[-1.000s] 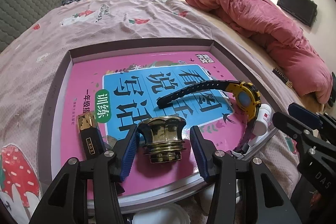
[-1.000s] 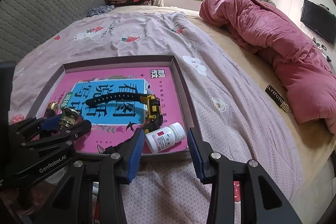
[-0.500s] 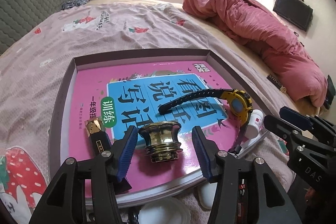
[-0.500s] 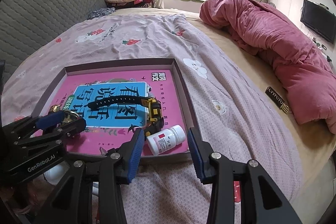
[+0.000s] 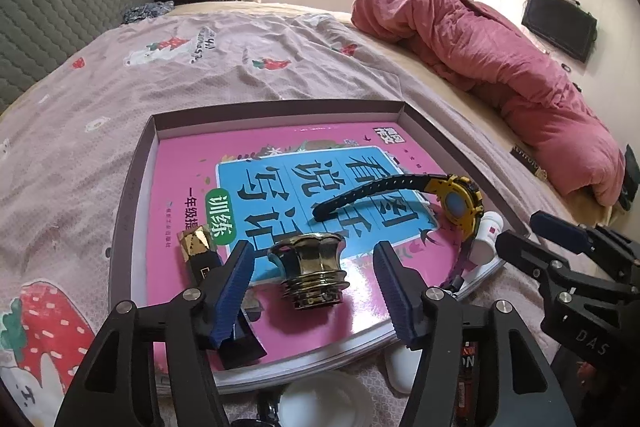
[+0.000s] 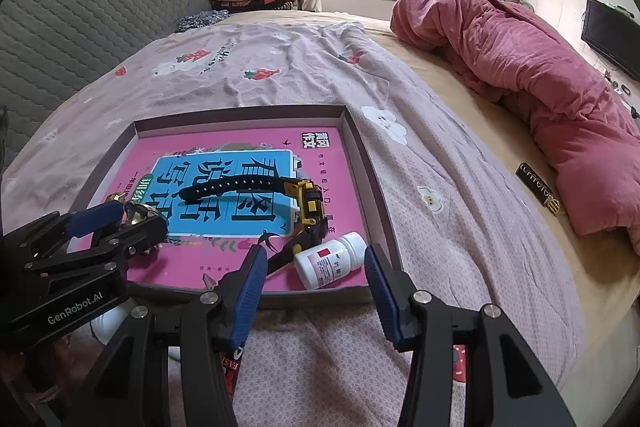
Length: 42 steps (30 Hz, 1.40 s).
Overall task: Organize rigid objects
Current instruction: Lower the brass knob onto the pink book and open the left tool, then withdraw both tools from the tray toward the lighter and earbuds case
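white round thing (image 5: 320, 405) cut off below, black bar's (image 6: 538, 189) lettering unreadable

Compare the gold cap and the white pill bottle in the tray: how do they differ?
The gold cap is shiny metallic and stands upright; the white pill bottle is matte plastic with a red label and lies on its side. The cap sits between the left gripper's open jaws, the bottle between the right gripper's. Both rest on the pink book.
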Each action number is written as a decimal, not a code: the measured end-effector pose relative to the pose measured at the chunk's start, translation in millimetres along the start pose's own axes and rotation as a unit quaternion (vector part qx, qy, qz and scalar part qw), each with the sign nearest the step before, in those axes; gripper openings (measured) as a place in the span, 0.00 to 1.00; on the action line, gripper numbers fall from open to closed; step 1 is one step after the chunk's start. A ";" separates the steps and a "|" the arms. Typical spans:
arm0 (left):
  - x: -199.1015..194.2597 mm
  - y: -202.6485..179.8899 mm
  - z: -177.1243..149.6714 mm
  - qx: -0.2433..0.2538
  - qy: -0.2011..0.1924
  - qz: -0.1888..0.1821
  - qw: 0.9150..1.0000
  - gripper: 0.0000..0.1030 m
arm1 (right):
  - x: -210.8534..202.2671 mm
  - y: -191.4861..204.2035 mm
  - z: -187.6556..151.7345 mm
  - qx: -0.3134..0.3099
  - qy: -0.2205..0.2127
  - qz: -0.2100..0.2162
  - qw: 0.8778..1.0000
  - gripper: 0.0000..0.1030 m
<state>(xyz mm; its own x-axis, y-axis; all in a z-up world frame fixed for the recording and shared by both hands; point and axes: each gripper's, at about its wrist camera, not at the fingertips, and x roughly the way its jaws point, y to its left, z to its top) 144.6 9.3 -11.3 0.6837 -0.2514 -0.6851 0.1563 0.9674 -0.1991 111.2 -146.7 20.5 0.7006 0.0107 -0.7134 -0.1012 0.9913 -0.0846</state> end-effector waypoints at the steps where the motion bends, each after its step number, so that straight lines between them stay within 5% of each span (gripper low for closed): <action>1: -1.4 1.3 0.1 -0.003 -0.001 -0.002 1.000 0.62 | 0.2 0.2 0.0 0.000 0.001 0.000 1.000 0.49; 10: -23.9 7.7 2.5 -0.007 -0.036 0.009 0.999 0.67 | -4.0 0.8 0.8 0.001 -0.005 0.004 1.000 0.49; 24: -35.8 -3.8 -15.3 0.027 -0.030 0.049 0.998 0.68 | -22.0 -9.7 5.0 0.023 -0.016 0.023 0.999 0.50; 38: -67.7 -4.1 -25.0 0.001 -0.042 0.045 0.998 0.71 | -38.3 -16.6 3.4 0.028 -0.029 0.035 0.999 0.52; 42: -81.1 0.2 -23.4 0.006 -0.060 0.070 0.996 0.71 | -45.1 -19.5 2.5 0.030 -0.034 0.037 0.998 0.52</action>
<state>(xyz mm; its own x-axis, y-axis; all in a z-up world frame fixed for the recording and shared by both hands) 72.5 29.2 27.8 0.7798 -0.1101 -0.6162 0.0617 0.9931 -0.0994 83.4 -166.1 56.1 0.7397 0.0910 -0.6667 -0.1135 0.9935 0.0097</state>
